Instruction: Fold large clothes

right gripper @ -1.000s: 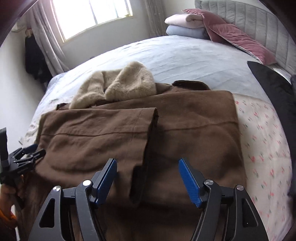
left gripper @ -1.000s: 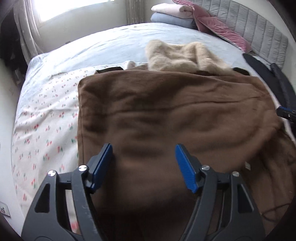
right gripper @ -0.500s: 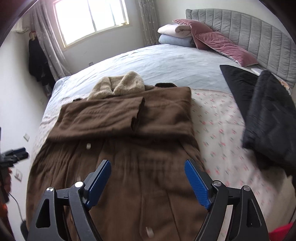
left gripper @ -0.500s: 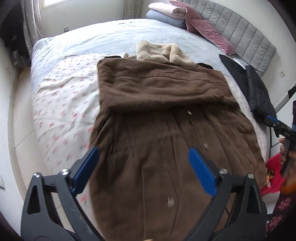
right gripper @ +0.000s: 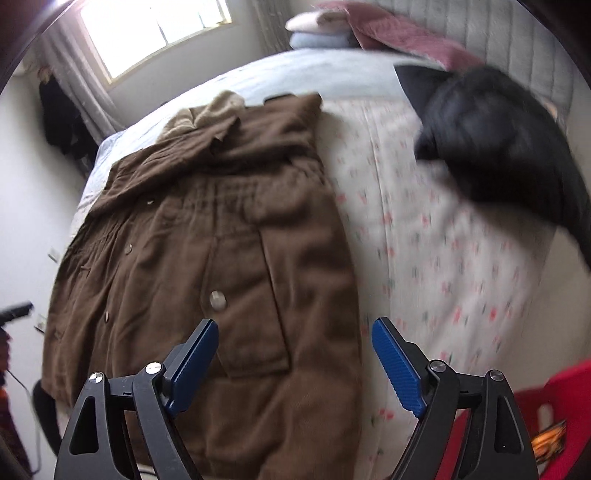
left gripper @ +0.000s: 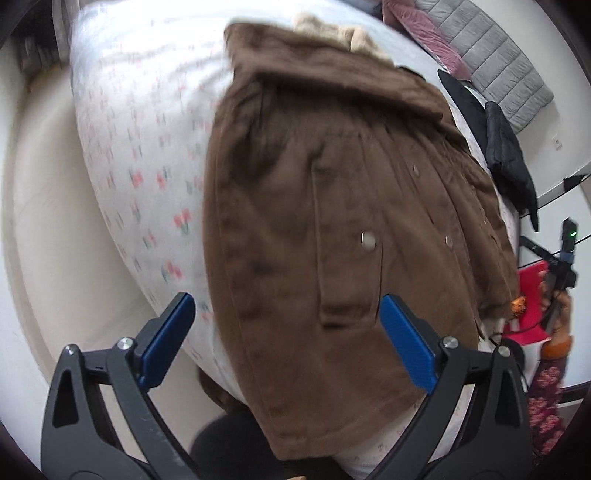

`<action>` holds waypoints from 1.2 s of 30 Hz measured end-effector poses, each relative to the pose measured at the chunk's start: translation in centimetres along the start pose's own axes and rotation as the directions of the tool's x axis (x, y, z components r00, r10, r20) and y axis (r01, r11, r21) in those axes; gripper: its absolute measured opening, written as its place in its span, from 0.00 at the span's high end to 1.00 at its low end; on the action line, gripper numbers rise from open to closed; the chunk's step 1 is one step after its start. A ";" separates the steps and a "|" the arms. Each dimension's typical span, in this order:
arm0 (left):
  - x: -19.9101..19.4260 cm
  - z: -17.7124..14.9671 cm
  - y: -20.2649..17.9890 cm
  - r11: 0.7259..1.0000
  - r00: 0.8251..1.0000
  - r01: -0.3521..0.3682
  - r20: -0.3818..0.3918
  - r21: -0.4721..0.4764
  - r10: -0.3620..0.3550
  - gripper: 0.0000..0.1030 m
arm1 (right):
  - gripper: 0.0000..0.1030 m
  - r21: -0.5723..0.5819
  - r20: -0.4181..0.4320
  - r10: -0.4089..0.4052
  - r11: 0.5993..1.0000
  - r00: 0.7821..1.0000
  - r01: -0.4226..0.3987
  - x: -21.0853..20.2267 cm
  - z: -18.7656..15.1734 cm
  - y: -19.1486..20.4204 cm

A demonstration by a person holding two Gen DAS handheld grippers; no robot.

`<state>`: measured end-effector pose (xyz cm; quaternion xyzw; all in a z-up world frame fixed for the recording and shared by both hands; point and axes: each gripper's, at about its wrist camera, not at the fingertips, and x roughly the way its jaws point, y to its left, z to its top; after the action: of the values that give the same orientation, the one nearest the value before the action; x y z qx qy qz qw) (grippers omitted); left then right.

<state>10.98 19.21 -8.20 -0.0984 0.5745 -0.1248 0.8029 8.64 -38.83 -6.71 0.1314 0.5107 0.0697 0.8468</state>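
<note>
Coat, brown and fleecy, lies flat on floral bedsheet.

Both tools, left and right, have seemingly drawn back to the brown coat's hem.

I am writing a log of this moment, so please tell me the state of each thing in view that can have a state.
Brown coat: spread flat on the bed, top part folded over, hem at the bed edge.
Left tongs: open, holding nothing, above the hem.
Right tongs: open, holding nothing, above the coat's right edge.
Black jacket: lying bunched, unfolded.
Pillows: stacked.
</note>
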 end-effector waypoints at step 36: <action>1.7 -6.3 -2.3 0.990 0.989 0.143 0.026 -0.005 -0.143 0.84 | 0.87 -0.009 -0.057 0.132 0.991 0.990 -0.133 2.0 -5.8 0.8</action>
<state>5.34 16.39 -11.04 -0.1440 0.5561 -0.1788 0.7988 4.49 -36.71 -10.76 0.1575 0.5242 0.1329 0.8263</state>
